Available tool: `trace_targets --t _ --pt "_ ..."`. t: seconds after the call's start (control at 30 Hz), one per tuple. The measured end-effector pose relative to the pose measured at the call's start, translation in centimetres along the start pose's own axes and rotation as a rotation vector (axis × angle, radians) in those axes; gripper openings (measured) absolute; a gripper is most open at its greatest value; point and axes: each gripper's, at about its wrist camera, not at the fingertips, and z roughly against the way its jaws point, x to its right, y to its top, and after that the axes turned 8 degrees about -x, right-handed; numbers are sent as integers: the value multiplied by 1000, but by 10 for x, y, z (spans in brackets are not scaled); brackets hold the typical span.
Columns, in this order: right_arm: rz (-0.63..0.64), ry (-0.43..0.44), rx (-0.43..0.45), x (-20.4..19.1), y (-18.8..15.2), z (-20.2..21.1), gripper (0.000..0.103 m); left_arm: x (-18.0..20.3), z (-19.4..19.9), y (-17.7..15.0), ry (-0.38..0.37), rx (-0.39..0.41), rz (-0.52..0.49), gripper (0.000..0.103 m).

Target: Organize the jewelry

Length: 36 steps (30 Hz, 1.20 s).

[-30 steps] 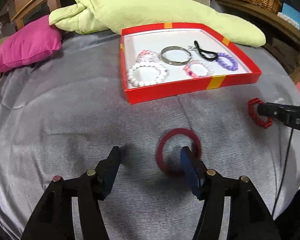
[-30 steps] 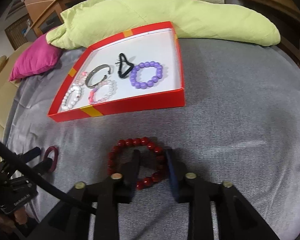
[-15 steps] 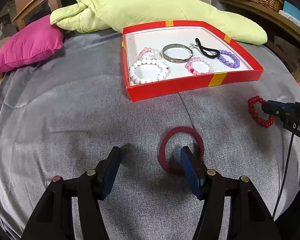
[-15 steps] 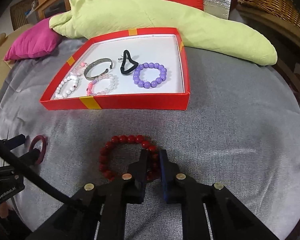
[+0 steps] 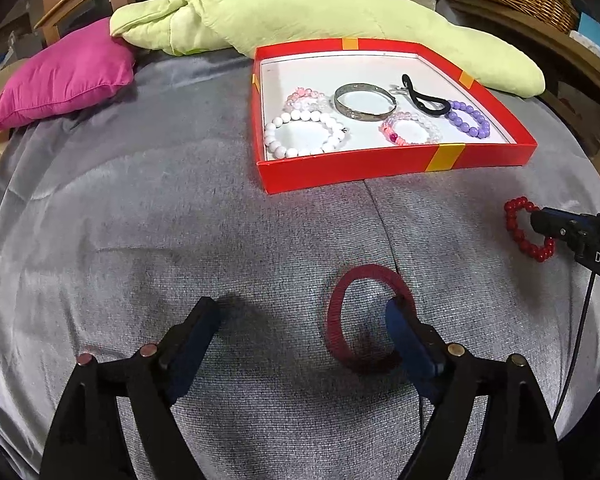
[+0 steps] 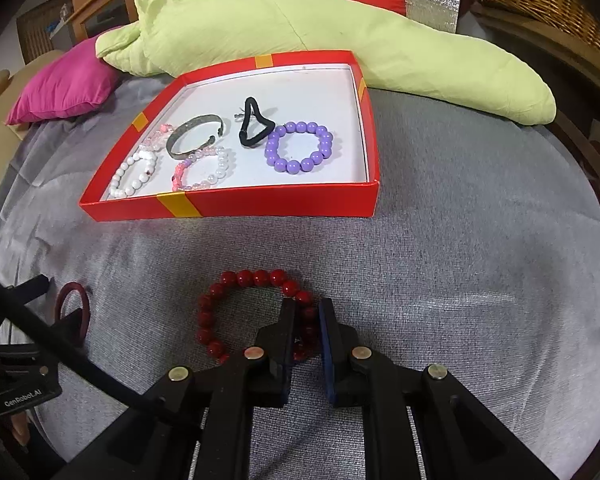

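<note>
The right gripper (image 6: 305,312) has its fingers clamped on the right side of the red bead bracelet (image 6: 236,308), which lies on the grey bed cover (image 6: 460,260) in front of the red box (image 6: 260,200). The left gripper (image 5: 300,316) has its fingers wide apart, its right finger inside the dark red bangle (image 5: 340,312). The box holds a purple bead bracelet (image 6: 299,147), a silver bangle (image 6: 196,136), a black hair tie (image 6: 254,122) and white beads (image 6: 134,174).
</note>
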Motion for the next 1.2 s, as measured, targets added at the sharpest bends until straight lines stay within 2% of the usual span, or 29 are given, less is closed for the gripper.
trace_targets --t 0.33,0.63,0.7,0.77,0.83,0.9,0.97,1.07,1.2 --pt "-29 22 -11 2 0 0 15 -4 -3 0 -9 -14 31 95" --pt "-27 20 -8 1 0 0 15 -2 0 0 -13 -26 17 94" --pt "-24 20 -7 1 0 0 15 -1 3 -1 -25 -17 9 85" --pt "-23 24 -7 2 0 0 15 0 6 -1 -27 1 -2 61" --pt "-25 30 -8 3 0 0 15 -2 9 -1 -44 9 5 47" --pt "-30 39 -10 4 0 0 15 -9 10 0 -70 8 35 39" --pt "-27 42 -11 5 0 0 15 -15 10 1 -92 8 62 24" --pt "-24 41 -12 4 0 0 15 -23 11 0 -116 7 84 15" --pt "-29 54 -17 6 0 0 15 -20 13 -1 -108 15 70 9"
